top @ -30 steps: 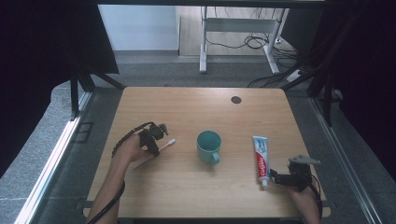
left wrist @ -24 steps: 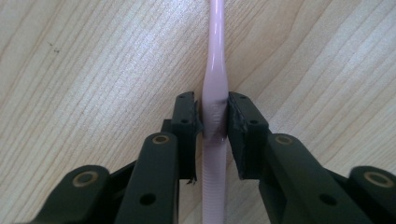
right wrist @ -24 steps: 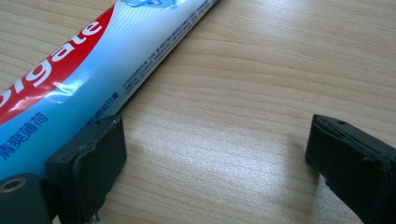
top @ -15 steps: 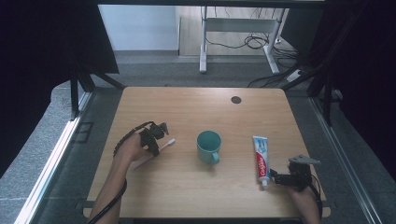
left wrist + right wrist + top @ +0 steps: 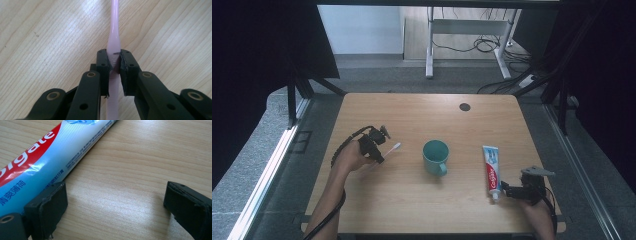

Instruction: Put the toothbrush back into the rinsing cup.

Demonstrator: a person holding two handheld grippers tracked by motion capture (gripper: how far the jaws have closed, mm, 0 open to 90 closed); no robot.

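The wooden table (image 5: pixel 412 200) bears a teal mug (image 5: pixel 435 156) at its middle; what it holds cannot be told. Right of the mug lies a toothpaste tube (image 5: pixel 491 167), the right gripper (image 5: pixel 507 191) spread wide beside its cap end. Left of the mug, the left gripper (image 5: pixel 382 150) has just clamped a pink toothbrush (image 5: pixel 113 42) by the handle.

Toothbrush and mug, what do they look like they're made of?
Toothbrush: likely plastic, pale pink, smooth, slightly see-through, with a ribbed lower handle. Mug: teal, evenly coloured and matte-looking; ceramic or plastic, too far off to tell.
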